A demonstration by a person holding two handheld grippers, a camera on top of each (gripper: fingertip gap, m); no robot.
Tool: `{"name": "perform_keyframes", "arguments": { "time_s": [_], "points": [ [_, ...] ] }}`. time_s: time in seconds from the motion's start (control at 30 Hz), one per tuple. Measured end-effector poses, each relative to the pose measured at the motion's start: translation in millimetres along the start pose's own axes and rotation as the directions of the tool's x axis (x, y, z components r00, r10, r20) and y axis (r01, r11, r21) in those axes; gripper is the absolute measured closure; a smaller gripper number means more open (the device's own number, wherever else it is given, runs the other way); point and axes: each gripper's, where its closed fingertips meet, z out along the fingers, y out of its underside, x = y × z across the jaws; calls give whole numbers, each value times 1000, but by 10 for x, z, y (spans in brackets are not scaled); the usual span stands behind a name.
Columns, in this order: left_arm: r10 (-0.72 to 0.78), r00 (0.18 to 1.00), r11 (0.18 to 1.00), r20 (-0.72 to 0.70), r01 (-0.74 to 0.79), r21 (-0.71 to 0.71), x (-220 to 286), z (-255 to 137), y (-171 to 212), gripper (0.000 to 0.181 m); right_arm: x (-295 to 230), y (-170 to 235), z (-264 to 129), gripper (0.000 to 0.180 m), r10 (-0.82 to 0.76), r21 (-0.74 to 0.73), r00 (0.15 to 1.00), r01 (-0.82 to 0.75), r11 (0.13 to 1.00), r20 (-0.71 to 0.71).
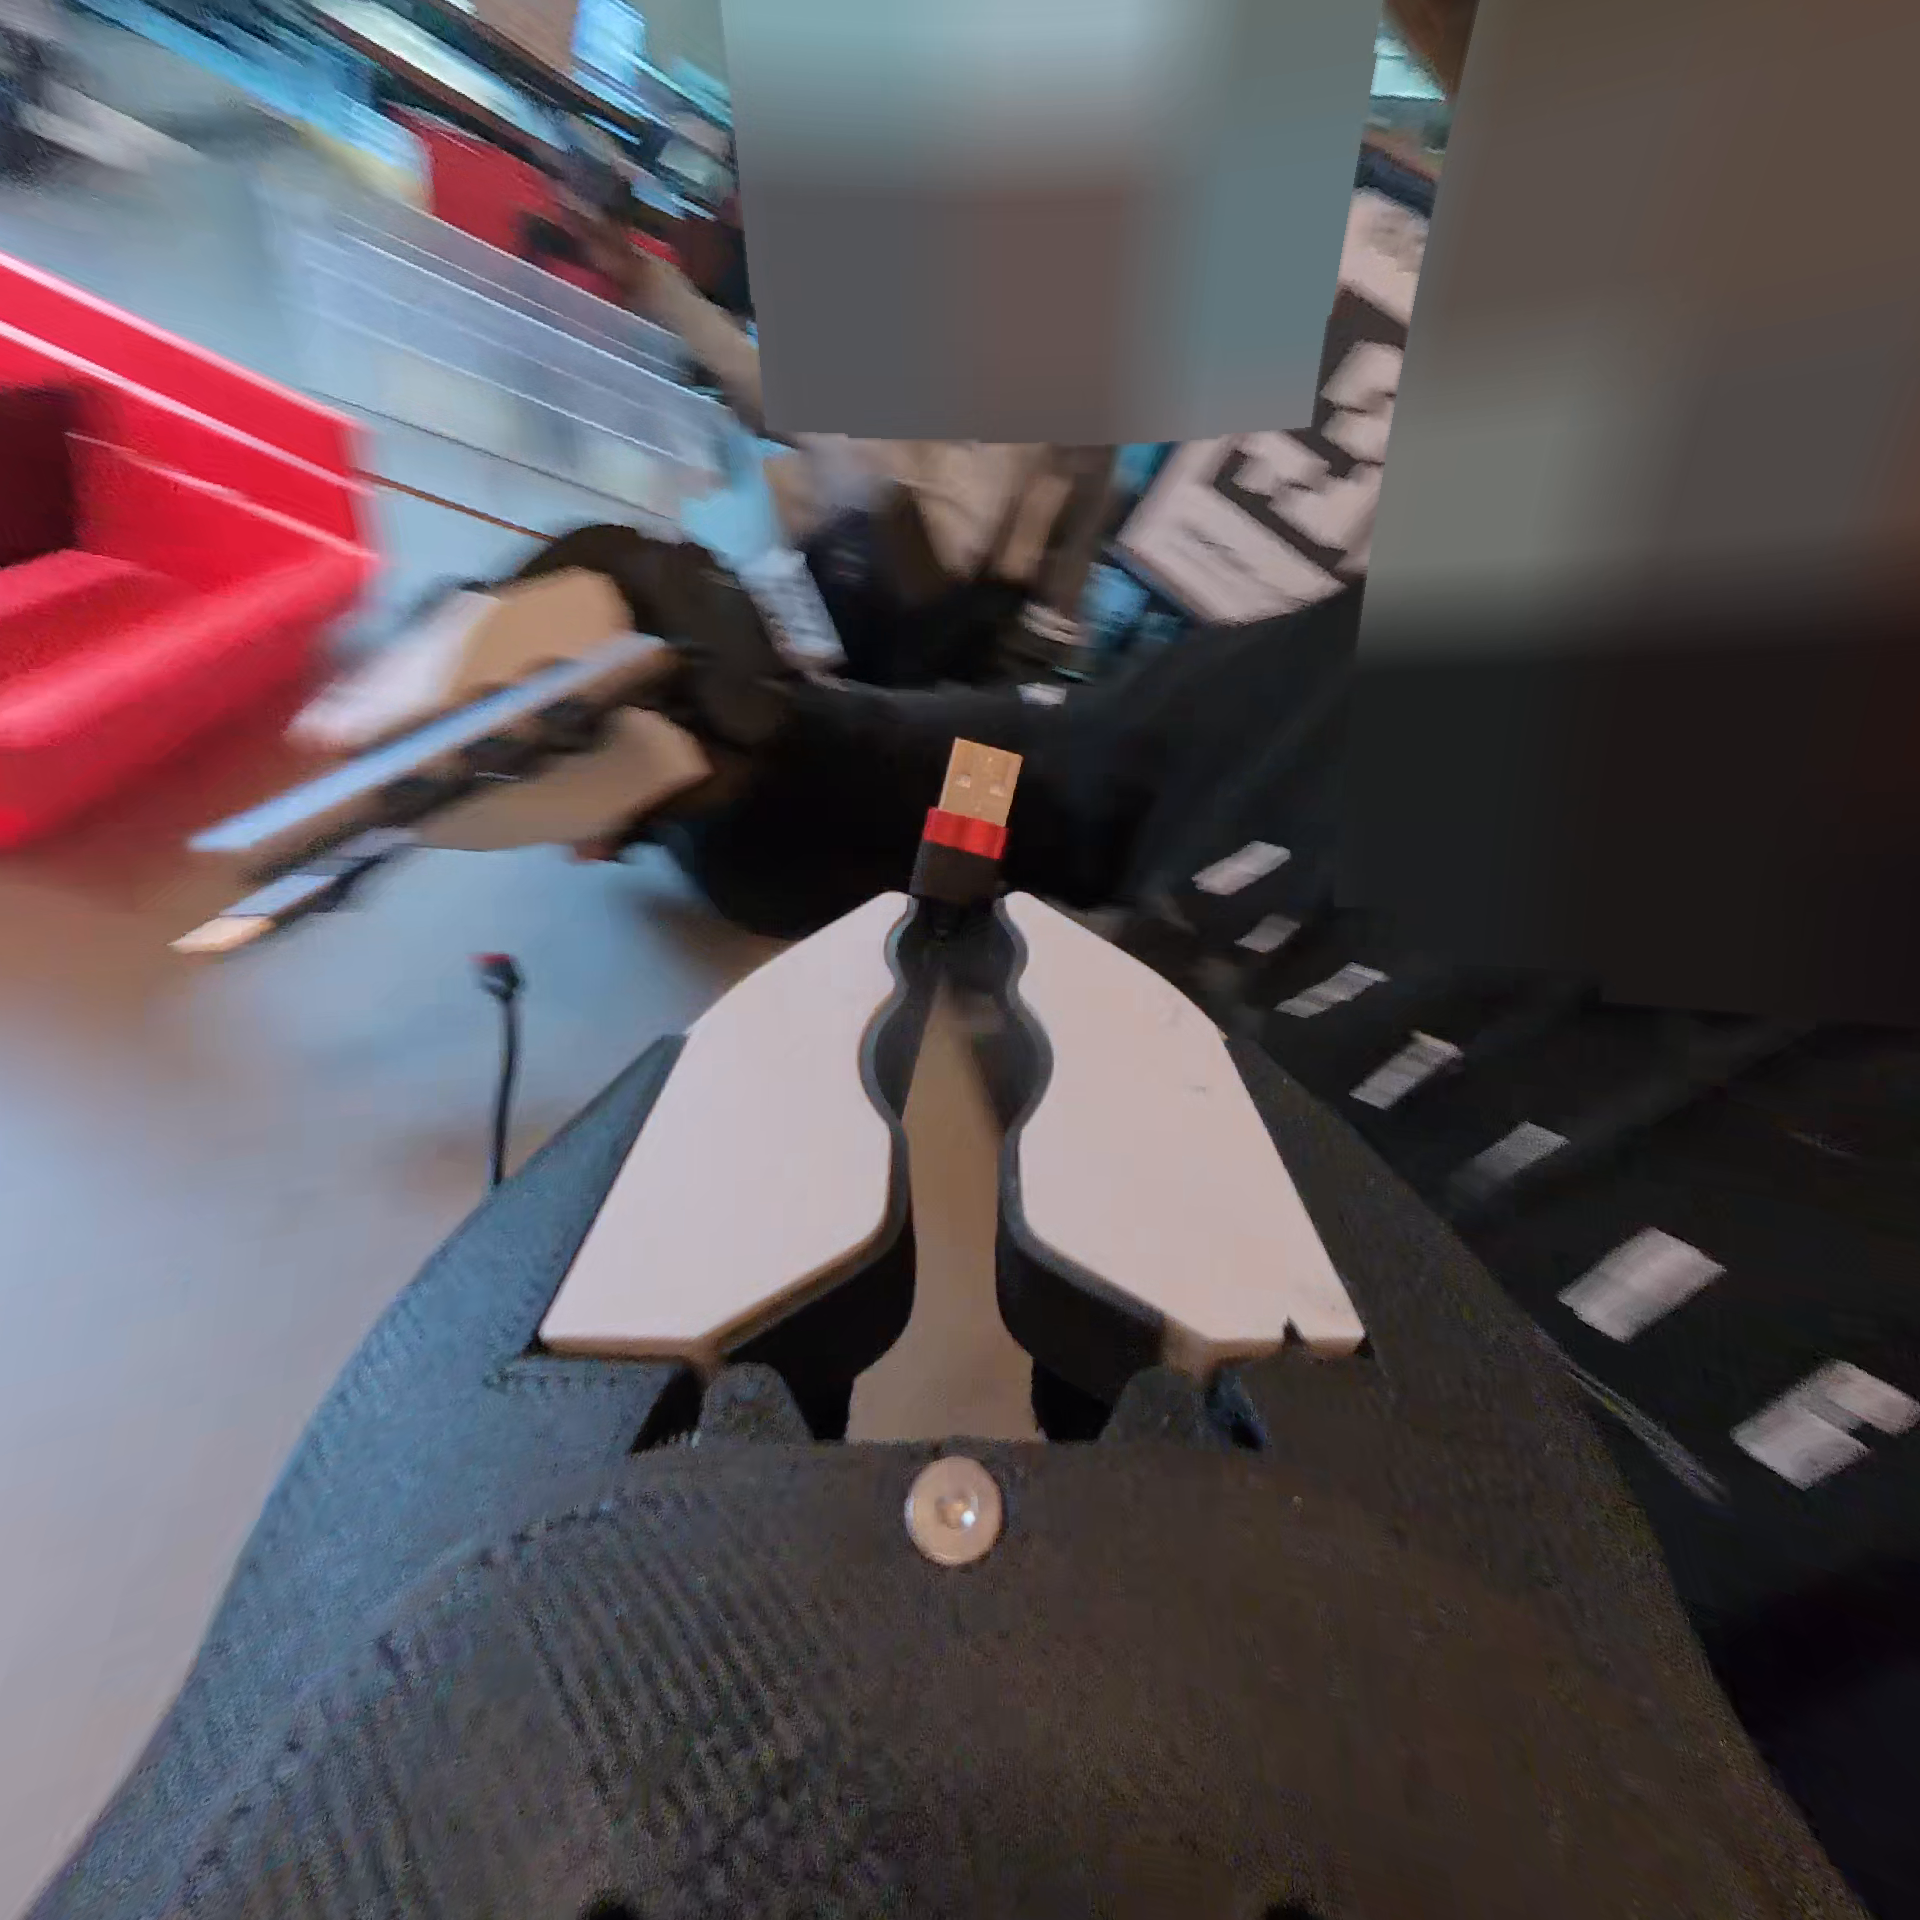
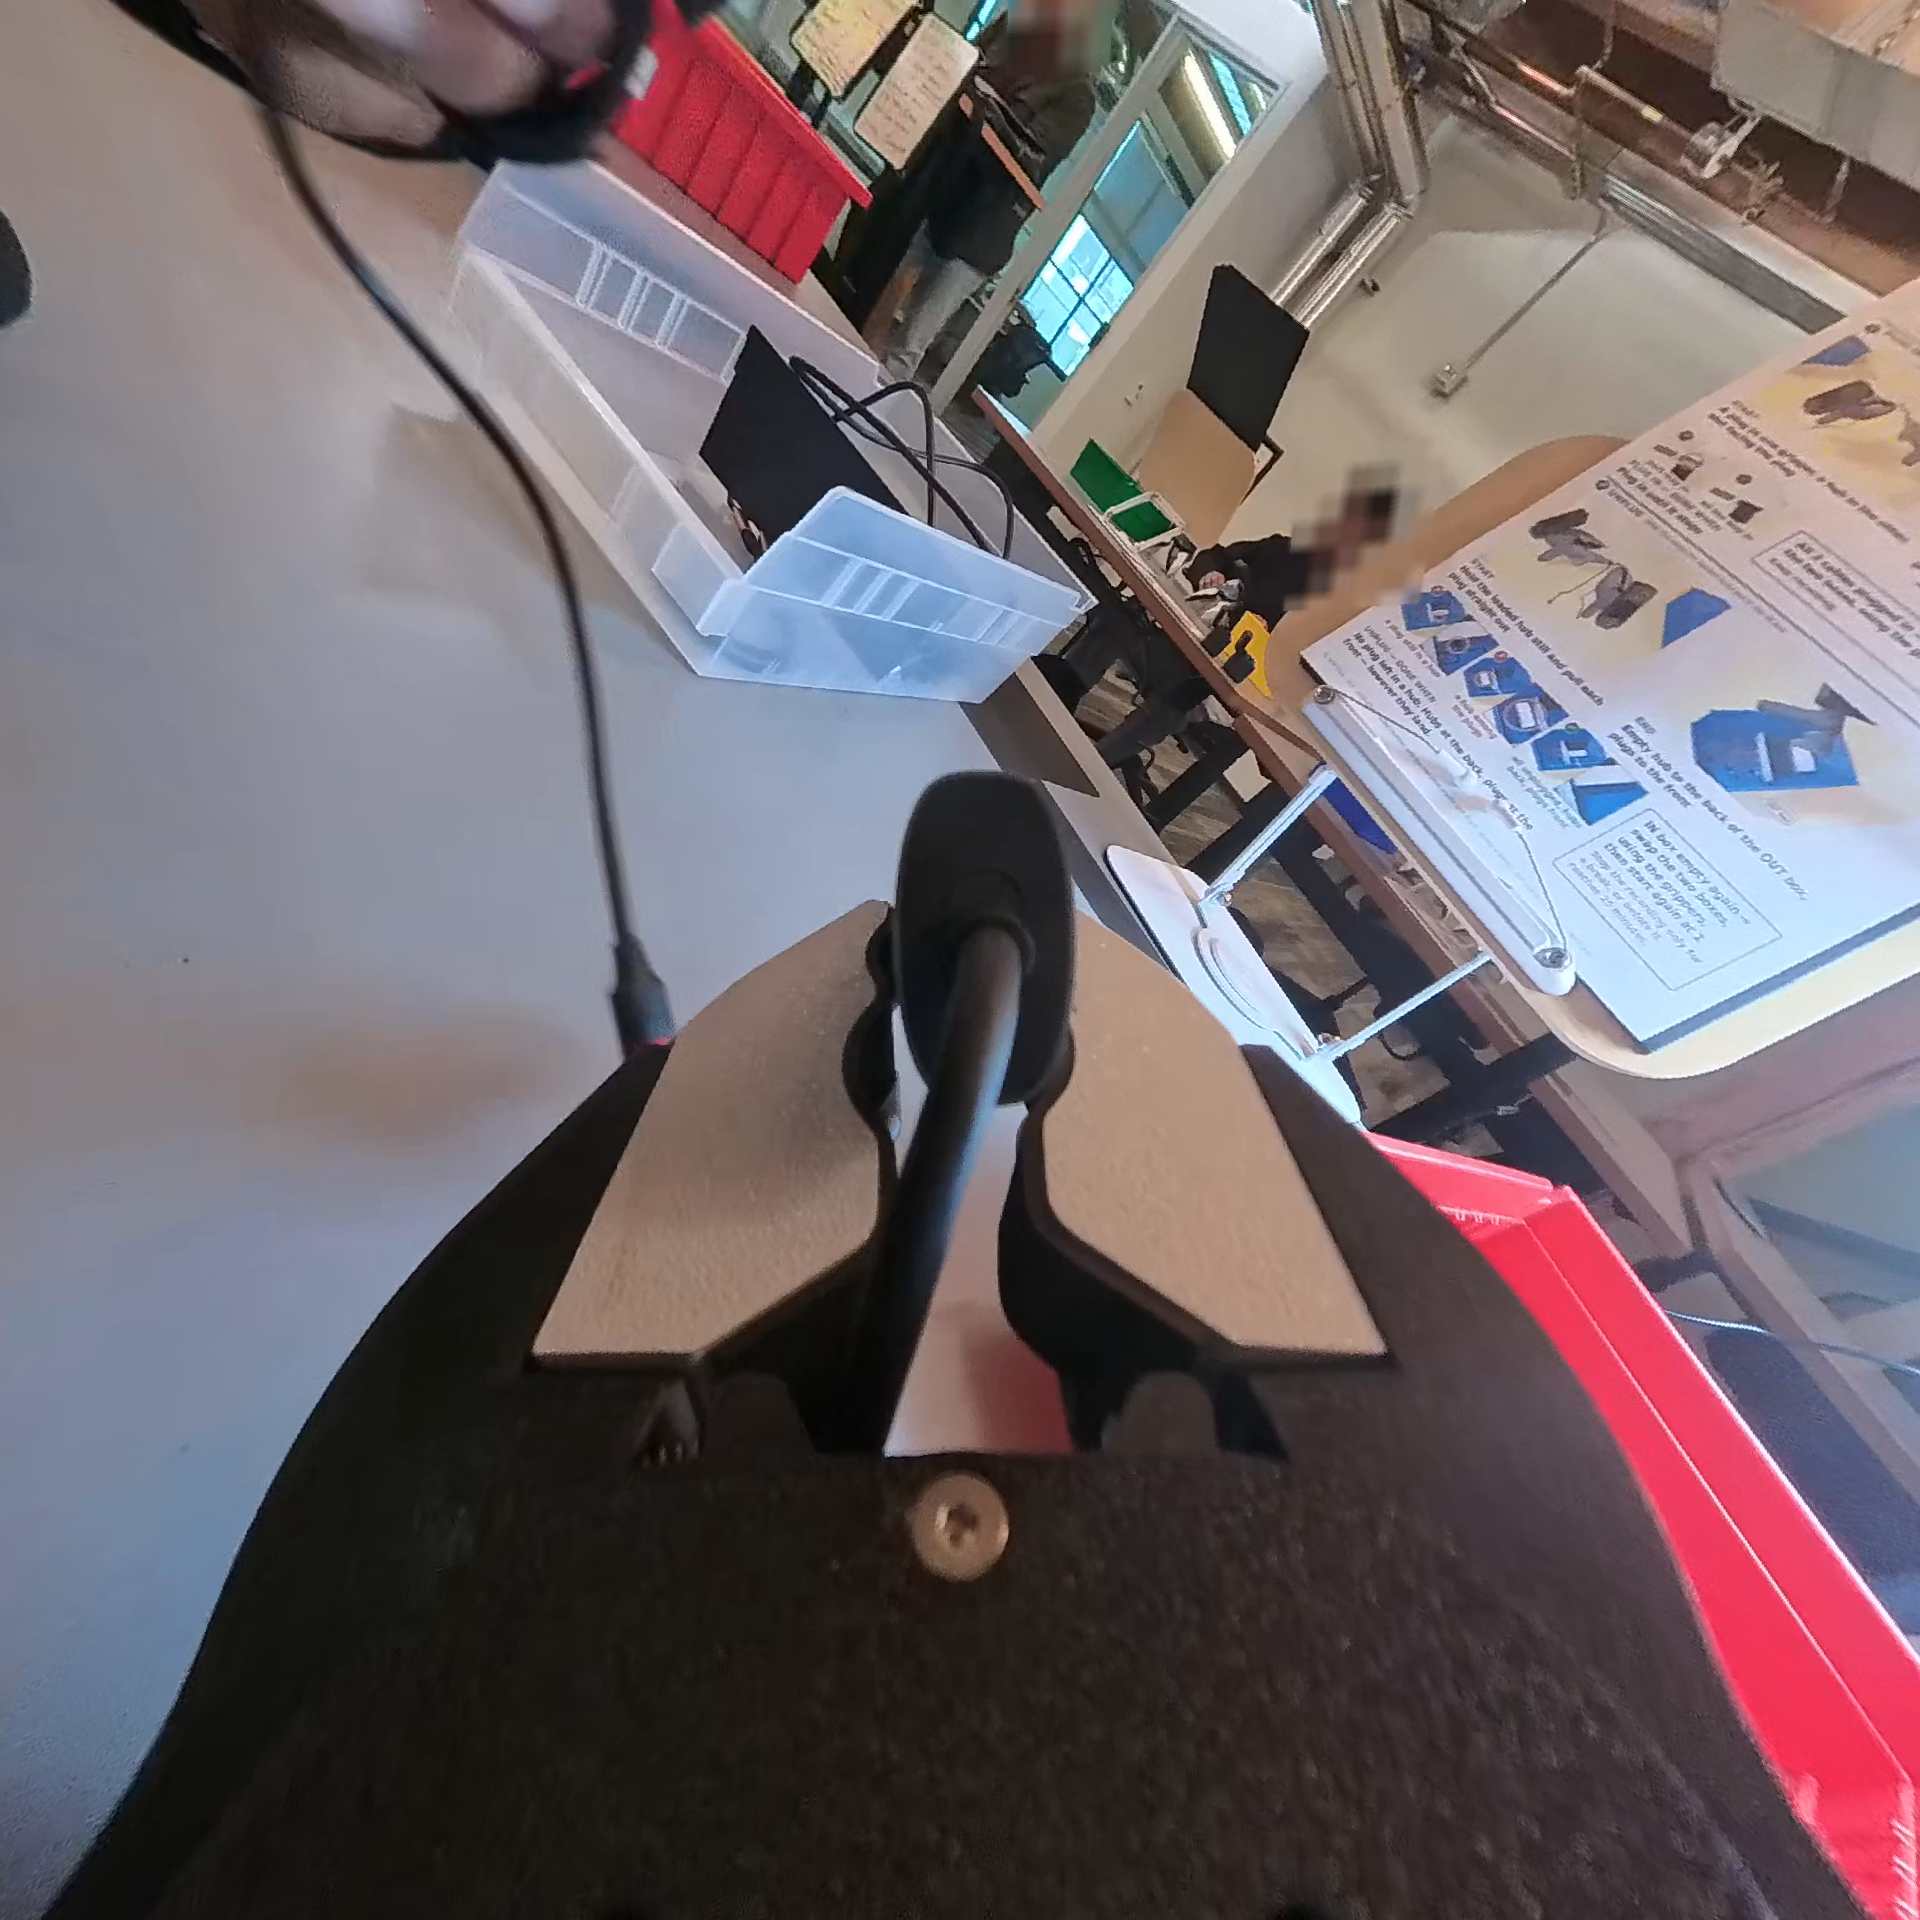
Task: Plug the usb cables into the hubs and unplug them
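My left gripper (image 1: 954, 906) is shut on a USB cable plug (image 1: 971, 805) with a black body, red collar and metal tip pointing forward, held above the grey table (image 1: 208, 1195). My right gripper (image 2: 977, 940) is shut on a black rounded USB hub (image 2: 982, 883); the hub's thick black cable (image 2: 935, 1143) runs back between the fingers. In the left wrist view the right gripper (image 1: 488, 748) shows blurred at the left. A second black cable (image 2: 582, 665) lies on the table, its red-collared plug (image 1: 499, 971) near my right gripper.
Clear plastic bins (image 2: 727, 499) with a black item and thin cables stand at the table's far edge. A red bin (image 2: 1714, 1455) is at the right, another (image 1: 156, 623) in the left wrist view. An instruction sheet on a stand (image 2: 1662, 727) is beyond the table. Background people are blurred.
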Motion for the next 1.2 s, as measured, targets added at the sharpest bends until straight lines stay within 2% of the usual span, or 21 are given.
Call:
{"name": "perform_keyframes", "arguments": {
  "time_s": [0.07, 0.1, 0.17, 0.23, 0.27, 0.4, 0.53, 0.67, 0.8, 0.9, 1.03, 1.2],
  "points": [
    [-33, 978, 999, -204, 24, -49, 286, -33, 58, 169, 4, -16, -7, 162, 6, 4, 1000, -6, 1000, 0],
    [-27, 975, 997, -222, 10, -75, 268, -50, 126, 169, 7, -21, -10, 162, 4, 4, 1000, -4, 1000, -3],
    [-87, 993, 987, -75, 76, -140, -156, -68, 333, 169, 8, -21, -12, 162, 4, 1, 1000, -4, 1000, -2],
    [-233, 970, 953, 75, 243, -181, -603, -118, 557, 168, 10, -12, -12, 162, 3, -5, 1000, -3, 1000, -2],
    [-247, 958, 944, 148, 273, -186, -788, -147, 648, 169, 11, -3, -13, 162, 3, -10, 1000, -3, 1000, -2],
    [-137, 910, 961, 390, 217, -169, -1239, -264, 729, 169, 28, 19, -16, 162, 4, -19, 1000, -4, 1000, -7],
    [89, 899, 967, 430, 25, -252, -1141, -186, 666, 163, 68, 56, -17, 162, 1, -36, 1000, -2, 999, -22],
    [330, 832, 895, 446, -126, -428, -1176, 34, 850, 154, 140, 94, -24, 162, 9, -49, 999, -11, 999, -49],
    [457, 806, 797, 376, -184, -575, -1252, 360, 1083, 151, 202, 128, -36, 162, 15, -65, 997, -20, 998, -75],
    [534, 801, 709, 270, -251, -659, -1261, 600, 1171, 149, 230, 155, -44, 162, 18, -74, 996, -24, 997, -82],
    [603, 797, 567, 44, -389, -726, -1169, 915, 1215, 147, 295, 205, -62, 162, 21, -87, 995, -30, 996, -102],
    [580, 777, 374, -243, -519, -769, -1072, 1168, 1318, 148, 376, 279, -87, 162, 33, -104, 992, -46, 994, -124]
  ]
}}
